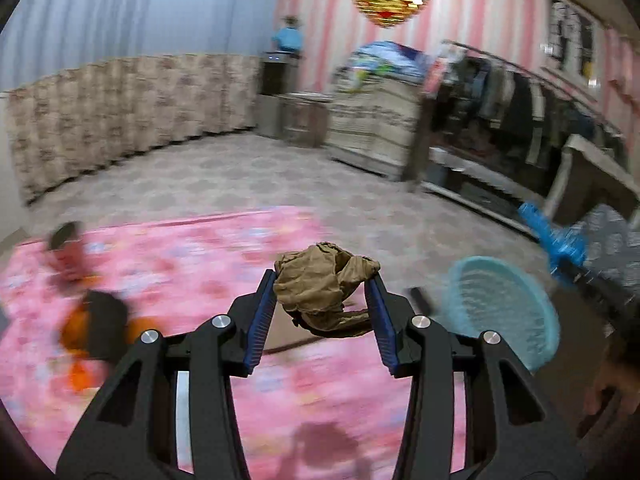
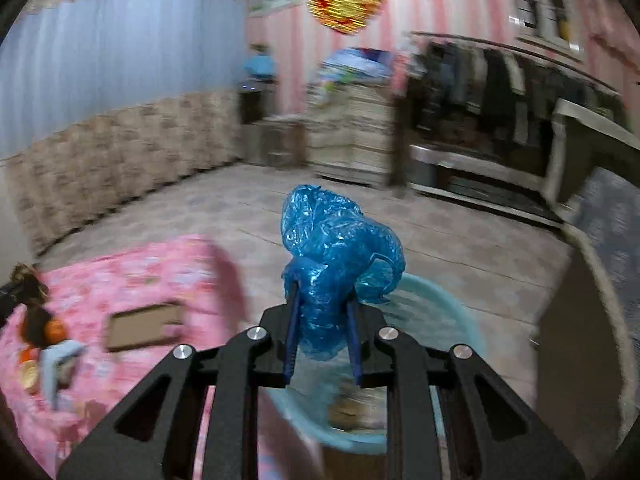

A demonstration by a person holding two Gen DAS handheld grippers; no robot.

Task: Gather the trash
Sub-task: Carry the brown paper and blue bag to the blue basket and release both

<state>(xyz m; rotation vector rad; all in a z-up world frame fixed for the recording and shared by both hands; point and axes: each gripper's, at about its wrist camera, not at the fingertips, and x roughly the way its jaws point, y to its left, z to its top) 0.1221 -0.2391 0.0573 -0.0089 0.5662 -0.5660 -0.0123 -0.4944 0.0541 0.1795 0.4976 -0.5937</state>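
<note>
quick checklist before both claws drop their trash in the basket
1. Left claw clamps the crumpled brown paper: ok.
2. Right claw clamps the blue plastic bag: ok.
3. Light blue basket directly beneath the bag: ok.
4. Basket beneath the paper: not ok, it sits off to the right.
5. Room left in the basket: cannot tell, blurred.
</note>
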